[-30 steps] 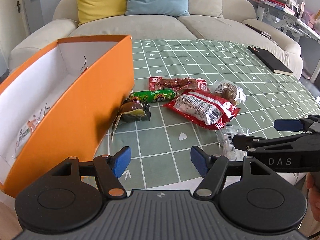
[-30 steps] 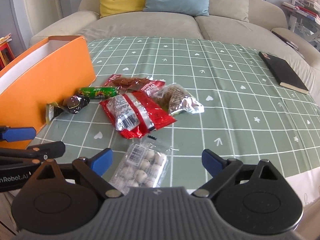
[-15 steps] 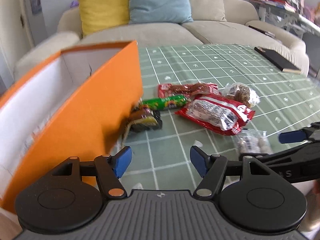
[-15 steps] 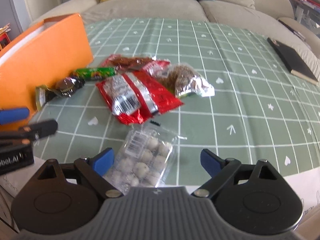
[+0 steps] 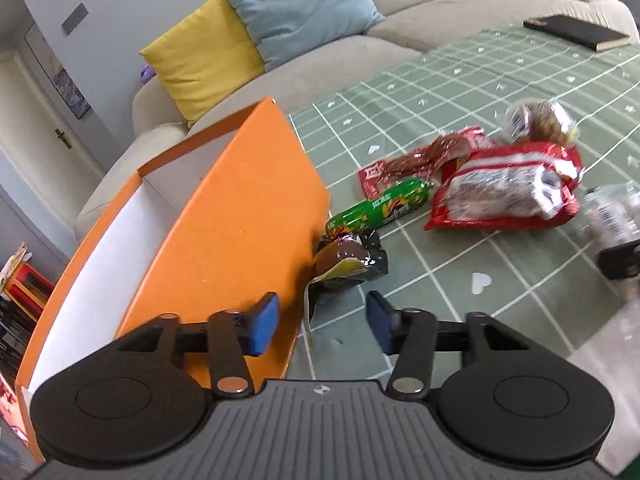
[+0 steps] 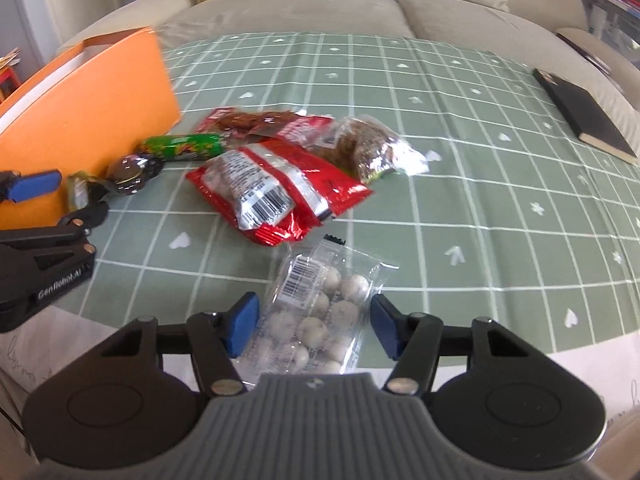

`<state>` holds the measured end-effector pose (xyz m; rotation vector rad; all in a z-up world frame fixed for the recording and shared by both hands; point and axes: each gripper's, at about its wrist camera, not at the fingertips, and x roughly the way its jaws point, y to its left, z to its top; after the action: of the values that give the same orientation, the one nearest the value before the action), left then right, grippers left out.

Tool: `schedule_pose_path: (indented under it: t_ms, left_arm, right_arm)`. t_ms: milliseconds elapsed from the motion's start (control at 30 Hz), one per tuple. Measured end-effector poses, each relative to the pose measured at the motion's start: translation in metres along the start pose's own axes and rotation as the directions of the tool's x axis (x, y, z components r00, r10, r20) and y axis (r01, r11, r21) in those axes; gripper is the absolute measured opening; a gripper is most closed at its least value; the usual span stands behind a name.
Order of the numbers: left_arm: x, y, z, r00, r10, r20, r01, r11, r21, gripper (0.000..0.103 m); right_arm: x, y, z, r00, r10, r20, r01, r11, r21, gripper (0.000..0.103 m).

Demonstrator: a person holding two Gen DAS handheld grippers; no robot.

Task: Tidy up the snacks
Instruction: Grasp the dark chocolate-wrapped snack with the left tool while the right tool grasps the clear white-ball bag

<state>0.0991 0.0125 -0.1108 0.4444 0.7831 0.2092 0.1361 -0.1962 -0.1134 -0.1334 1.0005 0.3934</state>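
Note:
An orange box (image 5: 224, 236) with a white inside stands open at the table's left. A dark brown wrapped snack (image 5: 346, 262) lies against its side. My left gripper (image 5: 322, 326) is open just short of that snack. Beyond lie a green tube (image 5: 380, 208), a big red packet (image 5: 508, 190), a flat red packet (image 5: 416, 160) and a clear brown-filled bag (image 5: 536, 118). My right gripper (image 6: 314, 330) is open, its blue pads either side of a clear bag of white balls (image 6: 320, 312) near the table's front edge.
A black notebook (image 6: 586, 118) lies at the table's far right. A beige sofa (image 6: 304, 4) with a yellow cushion (image 5: 200, 56) and a blue cushion (image 5: 296, 8) runs behind the green grid tablecloth (image 6: 460, 184).
My left gripper has moved in and tilted towards the dark brown snack by the box. My right gripper has moved forward and down over the bag of white balls.

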Motion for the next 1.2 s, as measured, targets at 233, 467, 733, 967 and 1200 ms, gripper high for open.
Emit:
schedule_pose_path:
  t_ms: [233,467,733,967,1200]
  left_arm:
    - [0.002,0.0,0.001,1.0,-0.017,0.003,0.017,1.0,-0.006,0.003]
    - [-0.017,-0.002,-0.004,0.998,-0.068,0.006,0.068,0.997,0.022,0.001]
    - [-0.049,-0.016,-0.008,0.983,-0.173,-0.054,0.176,0.983,0.057,0.001]
    - [-0.062,-0.011,-0.003,0.929,-0.357,-0.102,0.353,0.934,-0.048,0.014]
    - [-0.079,0.003,0.003,0.883,-0.469,-0.032,0.466,0.882,-0.064,0.056]
  right_arm:
    - [-0.002,-0.007,-0.002,1.0,-0.02,-0.016,0.02,0.999,0.03,0.062]
    - [-0.003,-0.005,-0.003,0.999,-0.011,-0.03,0.012,0.999,0.031,0.065]
    - [-0.007,-0.011,-0.005,0.998,0.025,-0.057,-0.021,0.998,0.066,0.059]
    - [-0.012,-0.012,-0.009,0.996,0.043,-0.075,-0.036,0.996,0.085,0.059]
    - [-0.016,-0.019,-0.011,0.994,0.063,-0.092,-0.053,0.993,0.108,0.06]
